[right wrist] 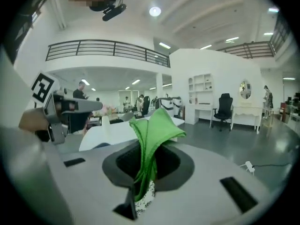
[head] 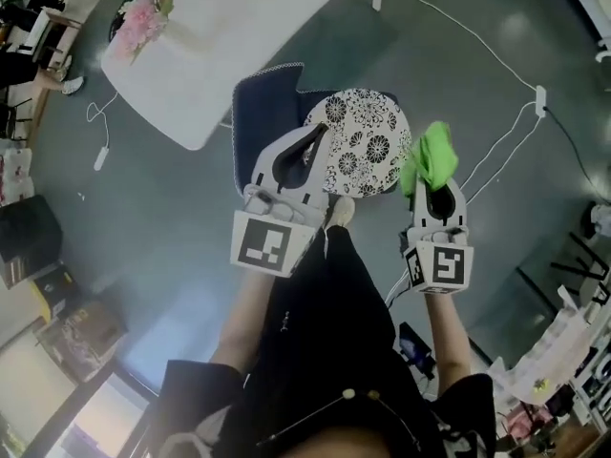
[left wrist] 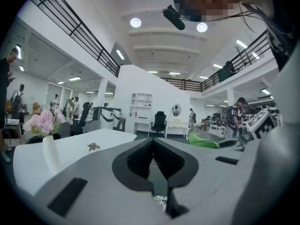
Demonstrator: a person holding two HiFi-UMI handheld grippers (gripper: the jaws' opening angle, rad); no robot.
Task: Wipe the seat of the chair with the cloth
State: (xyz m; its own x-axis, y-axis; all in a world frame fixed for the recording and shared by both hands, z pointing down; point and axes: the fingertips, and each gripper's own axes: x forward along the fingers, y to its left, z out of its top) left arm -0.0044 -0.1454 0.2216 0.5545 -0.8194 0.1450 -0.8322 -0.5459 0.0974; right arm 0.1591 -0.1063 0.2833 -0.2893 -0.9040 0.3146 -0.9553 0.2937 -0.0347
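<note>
Cloth (right wrist: 154,125) pinched in right claw (right wrist: 148,150) | left claw (left wrist: 153,142) closed, empty | chair (head: 370,141) below

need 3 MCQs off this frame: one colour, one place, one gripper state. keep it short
1. What does the chair seat look like?
A. black-and-white floral print
B. plain red
C. yellow stripes

2. Where is the green cloth?
A. lying flat on the chair seat
B. in the right gripper's jaws
C. in the left gripper's jaws

3. What state is the left gripper in?
A. shut on the green cloth
B. shut, nothing held
C. wide open

Answers:
1 A: the head view shows dark flowers on a white round seat.
2 B: the right gripper view shows the cloth pinched between its jaws and sticking up above them.
3 B: the left gripper view shows the jaw tips meeting with nothing between them.
</note>
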